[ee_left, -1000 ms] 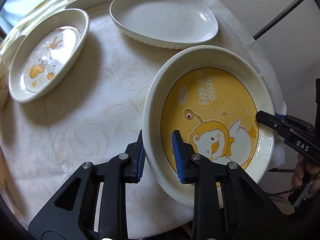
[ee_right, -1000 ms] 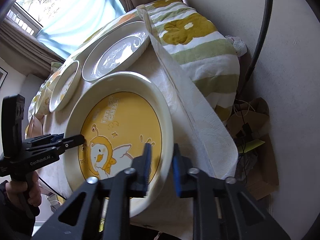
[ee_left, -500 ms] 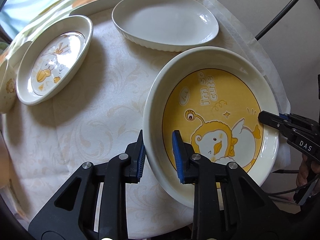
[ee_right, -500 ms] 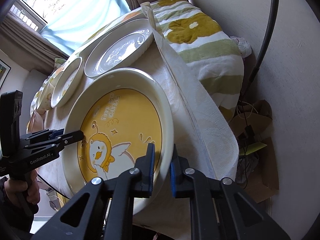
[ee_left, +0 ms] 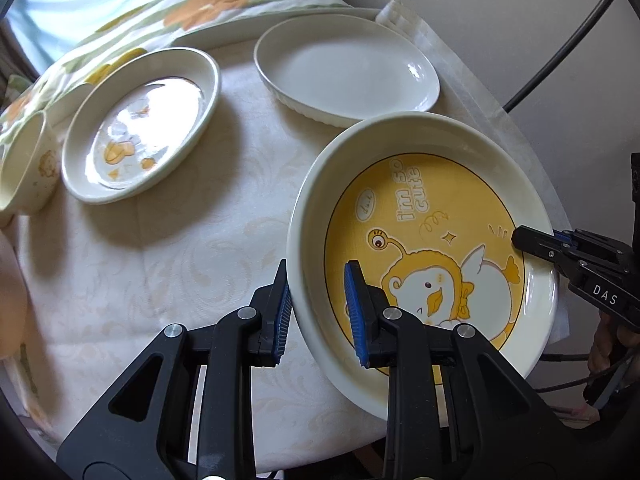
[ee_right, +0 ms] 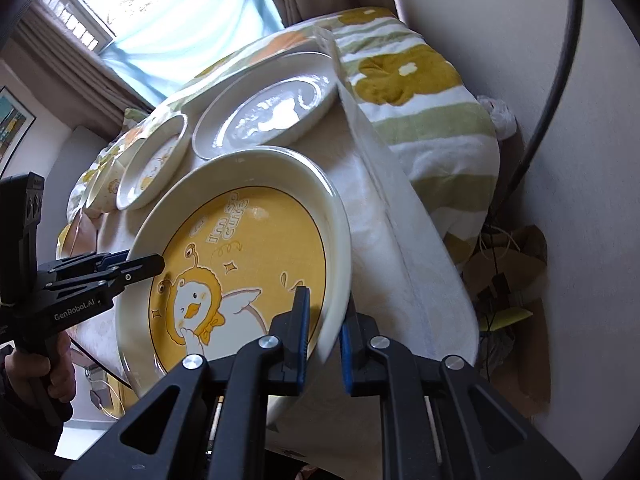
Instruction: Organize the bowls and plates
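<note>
Yellow cartoon-printed ceramic plate is being held at the bench's near edge, left hand-held gripper and right hand-held gripper each clenching its rim; small duck-printed plate, white oval dish and cream bowl are lying unstacked.

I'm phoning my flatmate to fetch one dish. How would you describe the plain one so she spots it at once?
On the table with the pale patterned cloth, look at the far side near the wall. The oval white dish sits there: no picture inside and a ribbed outer wall, unlike the cartoon plates nearby.
</note>
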Motion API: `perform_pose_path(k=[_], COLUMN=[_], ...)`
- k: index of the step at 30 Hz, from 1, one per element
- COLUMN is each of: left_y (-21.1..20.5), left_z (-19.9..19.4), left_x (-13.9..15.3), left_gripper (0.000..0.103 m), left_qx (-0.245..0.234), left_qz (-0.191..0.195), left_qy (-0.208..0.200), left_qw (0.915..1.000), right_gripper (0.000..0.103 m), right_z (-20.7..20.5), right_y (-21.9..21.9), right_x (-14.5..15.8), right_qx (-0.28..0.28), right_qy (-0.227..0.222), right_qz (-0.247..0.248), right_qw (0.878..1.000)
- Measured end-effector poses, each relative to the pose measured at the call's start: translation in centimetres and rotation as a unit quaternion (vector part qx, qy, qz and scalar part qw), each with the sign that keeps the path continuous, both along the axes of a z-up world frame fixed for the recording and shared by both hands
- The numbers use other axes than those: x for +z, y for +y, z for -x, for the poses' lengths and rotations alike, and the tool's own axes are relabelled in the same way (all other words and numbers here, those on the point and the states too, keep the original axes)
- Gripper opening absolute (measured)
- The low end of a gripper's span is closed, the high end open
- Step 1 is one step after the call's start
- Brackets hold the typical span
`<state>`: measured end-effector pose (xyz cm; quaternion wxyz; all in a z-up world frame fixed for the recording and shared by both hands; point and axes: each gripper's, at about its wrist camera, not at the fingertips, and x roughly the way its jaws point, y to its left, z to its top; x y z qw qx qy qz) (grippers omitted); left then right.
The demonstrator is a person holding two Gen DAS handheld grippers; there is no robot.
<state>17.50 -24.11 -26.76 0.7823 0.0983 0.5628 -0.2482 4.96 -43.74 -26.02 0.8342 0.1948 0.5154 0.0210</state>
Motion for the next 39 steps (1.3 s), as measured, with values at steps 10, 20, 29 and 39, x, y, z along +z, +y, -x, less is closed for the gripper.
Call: perform_pose_path(k=[10, 20, 29, 39], left_y=[8.2, 20.6, 28.4, 29.9], left_z=[0.7, 0.5, -0.1, -0.3], left_x=[4.2, 4.0, 0.3, -2.8], left_gripper=[0.023, 0.023, 0.023, 0.023], left_qx=[0.052, 0.113, 0.144, 0.147], left_qz=[0.014, -0.011, -0.021, -0.027], left_qy=[-0.028, -0.030, -0.004, -0.020], left_qw=[0.9982, 0.9930, 0.9894, 0.9886], right_gripper=[0.013, 0.013, 0.013, 0.013], right_z=[-2.5, -6.3, -8.6, -9.3], right_y=[5.9, 16.8, 25.2, 27.1], right_x=[4.2, 4.4, 1.4, -2.0], right_qx=[0.053, 0.117, 0.151, 0.158], right_qy=[-0.031, -0.031, -0.011, -0.018], right_qz=[0.013, -0.004, -0.009, -0.021], right_qw=[0.998, 0.993, 0.988, 0.987])
